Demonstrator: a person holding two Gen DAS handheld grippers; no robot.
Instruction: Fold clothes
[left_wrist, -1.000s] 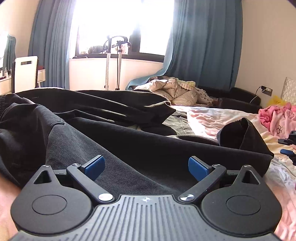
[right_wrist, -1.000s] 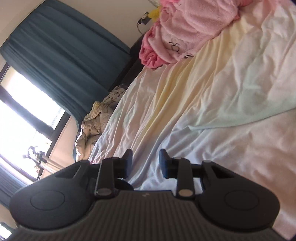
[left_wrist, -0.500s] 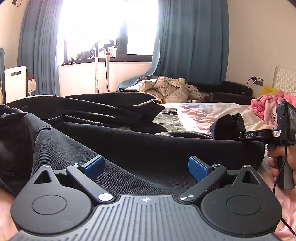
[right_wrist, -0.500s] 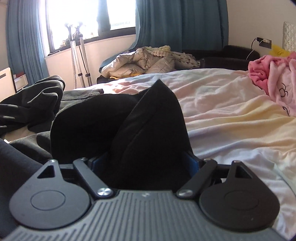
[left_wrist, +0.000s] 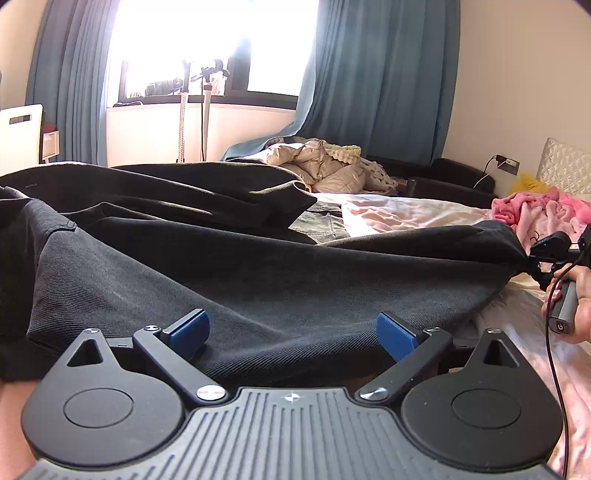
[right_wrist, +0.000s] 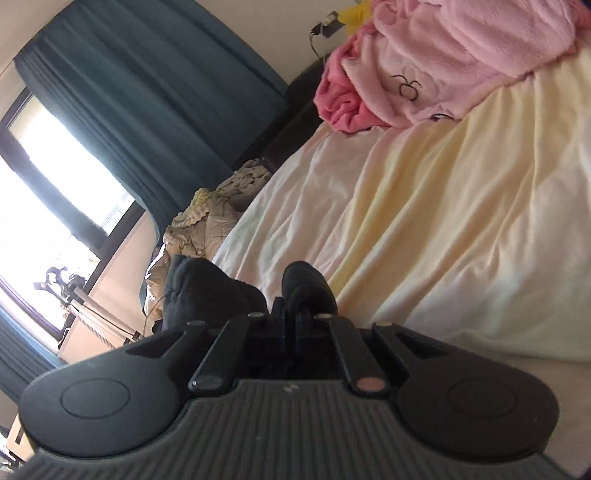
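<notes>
I am holding the black garment (left_wrist: 280, 280) stretched across the bed, its dark twill lying between and just ahead of my left gripper (left_wrist: 293, 328), whose blue-padded jaws are standing wide apart with the cloth under them but not pinched. My right gripper (right_wrist: 291, 321) is showing its jaws having just closed, and they are clamping a bunched corner of the same black garment (right_wrist: 306, 284), which is bulging out ahead of the tips; in the left view that corner is pulling taut toward the right gripper (left_wrist: 535, 254) at the far right, where a hand (left_wrist: 576, 295) is gripping the handle. I am not making out any readable writing on the cloth; only a small power symbol is showing on the handle's end.

Beyond my left jaws, a grey denim piece (left_wrist: 325, 225) is peeking out past the black folds, and a beige quilted jacket (left_wrist: 317, 170) is lying farther off. Ahead and to the right of the right jaws, a pink fleece heap (right_wrist: 424, 70) with a black line drawing is resting on the pale pastel bedsheet (right_wrist: 461, 229). Teal curtains (left_wrist: 376, 81) are framing a bright window (left_wrist: 207, 40), and a wall socket (left_wrist: 508, 162) is sitting beyond the bed.
</notes>
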